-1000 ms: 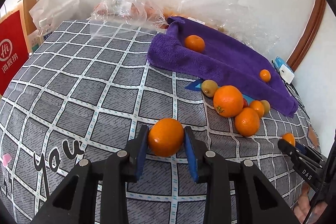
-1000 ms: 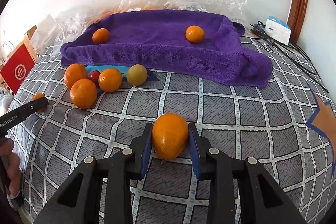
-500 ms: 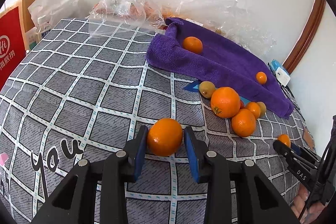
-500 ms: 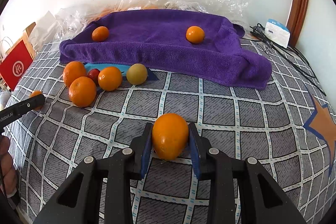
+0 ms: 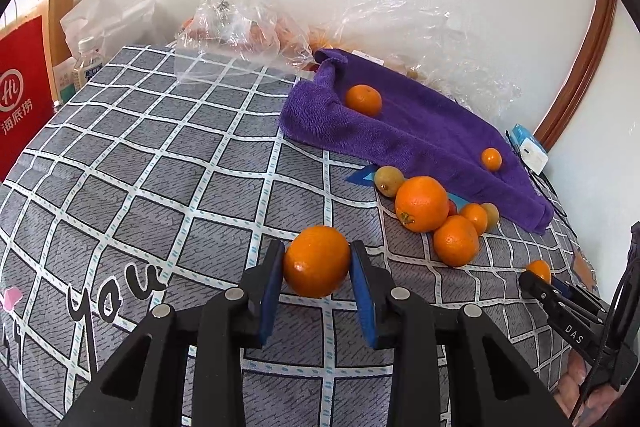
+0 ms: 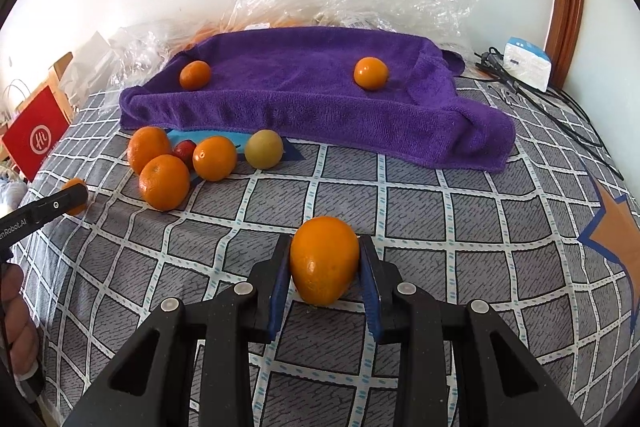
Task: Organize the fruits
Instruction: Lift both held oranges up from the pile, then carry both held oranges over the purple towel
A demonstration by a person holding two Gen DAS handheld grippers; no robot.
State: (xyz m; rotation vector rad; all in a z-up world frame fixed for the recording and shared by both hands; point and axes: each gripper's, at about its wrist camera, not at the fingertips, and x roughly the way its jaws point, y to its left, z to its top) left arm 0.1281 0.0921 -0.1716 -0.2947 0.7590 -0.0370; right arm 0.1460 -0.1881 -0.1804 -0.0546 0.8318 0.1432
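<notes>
Both tongs are loaded! The left tongs point(image 5: 317, 263) are clenched on an orange point(image 5: 317, 261), pads pressing its two sides, held above the checked bedspread point(image 5: 160, 167). The right tongs point(image 6: 325, 261) grip a second, more oval orange point(image 6: 324, 259) the same way, its long axis running upright between the pads.

The landmark is the purple towel point(image 6: 320, 95), which already carries two small oranges point(image 6: 371, 73). From the right tongs the towel lies straight ahead, with open bedspread between. From the left tongs it sits ahead and off to the right, and a loose heap of fruit point(image 5: 422, 203) lies just before its near edge. So the right hand looks to have the straighter run; the left would likely need to swing rightward and pass over that heap. Both oranges are round and could roll once let go, so the towel's flat middle looks the safer spot.
</notes>
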